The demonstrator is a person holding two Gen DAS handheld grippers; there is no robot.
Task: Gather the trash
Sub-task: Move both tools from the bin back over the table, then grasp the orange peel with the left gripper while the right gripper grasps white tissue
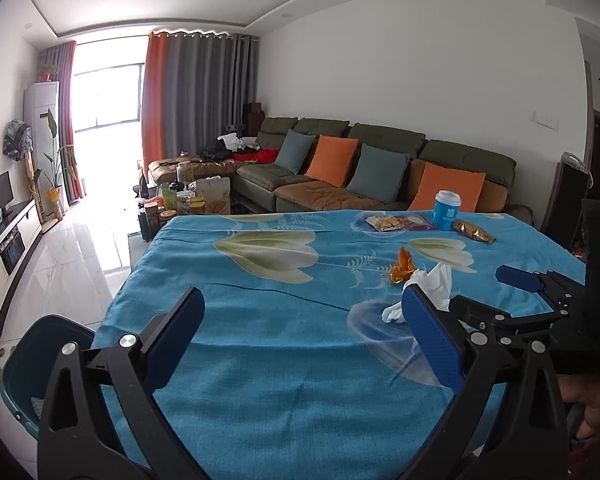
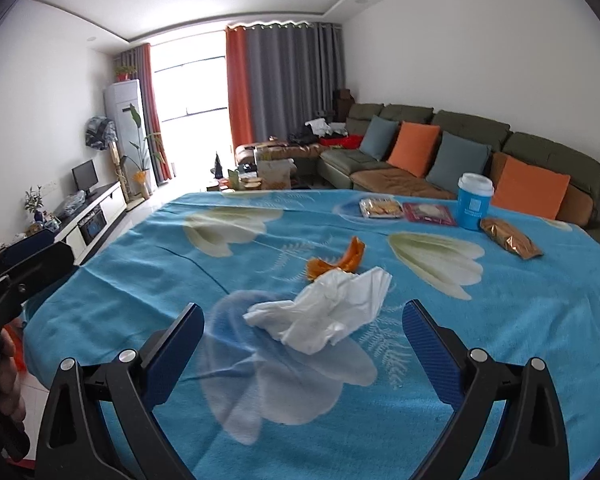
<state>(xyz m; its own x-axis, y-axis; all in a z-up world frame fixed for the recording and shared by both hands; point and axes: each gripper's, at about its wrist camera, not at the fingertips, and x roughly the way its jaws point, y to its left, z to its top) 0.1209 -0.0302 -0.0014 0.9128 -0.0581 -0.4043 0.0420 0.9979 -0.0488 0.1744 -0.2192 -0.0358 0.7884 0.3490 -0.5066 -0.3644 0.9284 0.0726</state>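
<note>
A crumpled white tissue (image 2: 328,312) lies on the blue flowered tablecloth (image 2: 132,280), just ahead of my open right gripper (image 2: 304,310) and partly between its fingertips. An orange peel (image 2: 340,262) sits right behind the tissue. Farther back are a blue paper cup with a white lid (image 2: 474,202), a gold snack wrapper (image 2: 510,238), a clear biscuit packet (image 2: 380,208) and a magenta packet (image 2: 428,214). My left gripper (image 1: 302,300) hangs open and empty over the table's near left part. The tissue (image 1: 436,284) shows past its right finger.
A teal bin (image 1: 32,352) stands on the floor by the table's near left corner. Behind the table runs a green sofa (image 1: 380,152) with orange and grey cushions. A cluttered low table (image 1: 180,204) and a TV cabinet (image 1: 8,236) border the tiled floor on the left.
</note>
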